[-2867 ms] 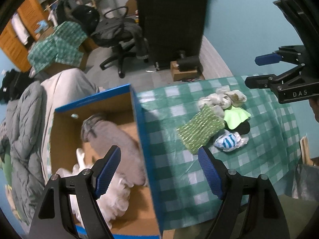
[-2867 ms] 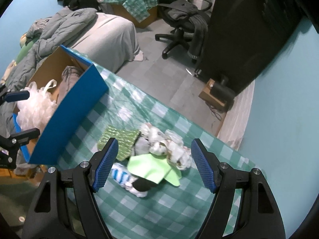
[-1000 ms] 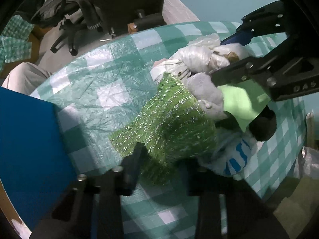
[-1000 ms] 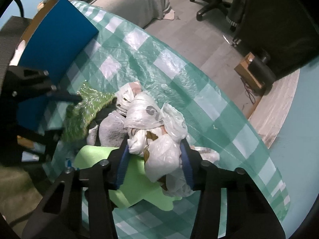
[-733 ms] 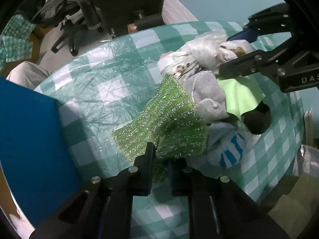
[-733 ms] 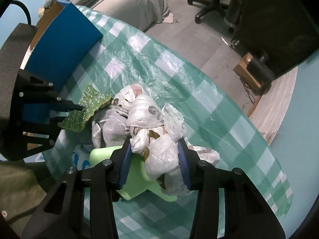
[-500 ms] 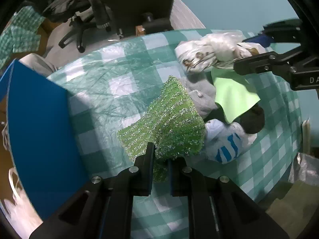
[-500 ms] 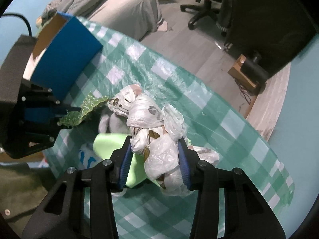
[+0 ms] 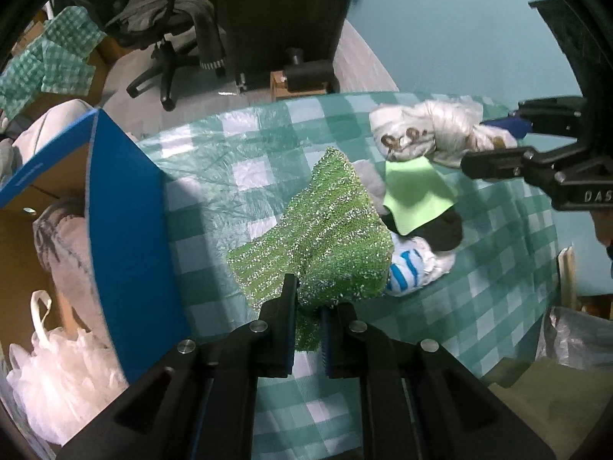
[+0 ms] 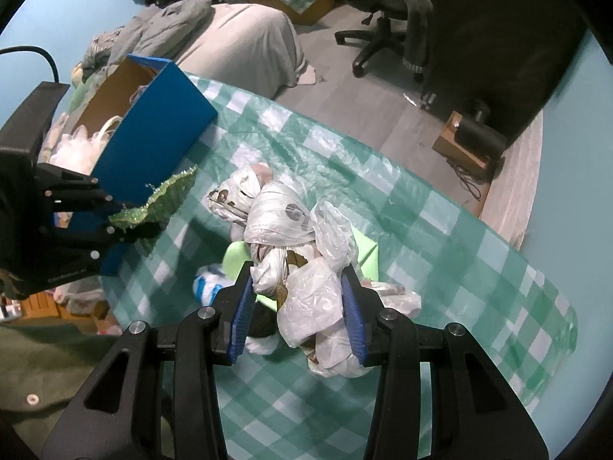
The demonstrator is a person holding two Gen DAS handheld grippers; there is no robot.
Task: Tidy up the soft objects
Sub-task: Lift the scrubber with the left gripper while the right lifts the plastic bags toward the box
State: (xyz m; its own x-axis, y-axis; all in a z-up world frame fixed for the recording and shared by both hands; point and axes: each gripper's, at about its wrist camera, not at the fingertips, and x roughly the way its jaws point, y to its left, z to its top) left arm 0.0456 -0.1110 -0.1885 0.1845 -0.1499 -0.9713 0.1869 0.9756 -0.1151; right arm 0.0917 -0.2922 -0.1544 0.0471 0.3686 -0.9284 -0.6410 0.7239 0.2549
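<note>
My left gripper (image 9: 308, 326) is shut on a corner of the sparkly green cloth (image 9: 322, 237), which hangs above the checked table (image 9: 237, 153); from the right wrist view the same cloth (image 10: 161, 201) shows at the left, held in front of the blue box (image 10: 153, 145). My right gripper (image 10: 299, 306) is shut on a bundle of white plastic bags (image 10: 299, 237), lifted off the table. Below lie a light green sheet (image 9: 417, 191), a dark object (image 9: 440, 230) and a blue-and-white striped item (image 9: 410, 268).
The blue cardboard box (image 9: 126, 230) stands open at the table's left end, holding a grey cloth (image 9: 65, 230) and white bags (image 9: 57, 375). Beyond the table are an office chair (image 9: 172, 27), a covered bed (image 10: 237, 38) and a dark cabinet (image 9: 279, 11).
The left gripper's jaws shut on the green cloth's corner. Both grippers then rose with their loads. The cloth and the bag bundle came off the pile, uncovering the light green sheet.
</note>
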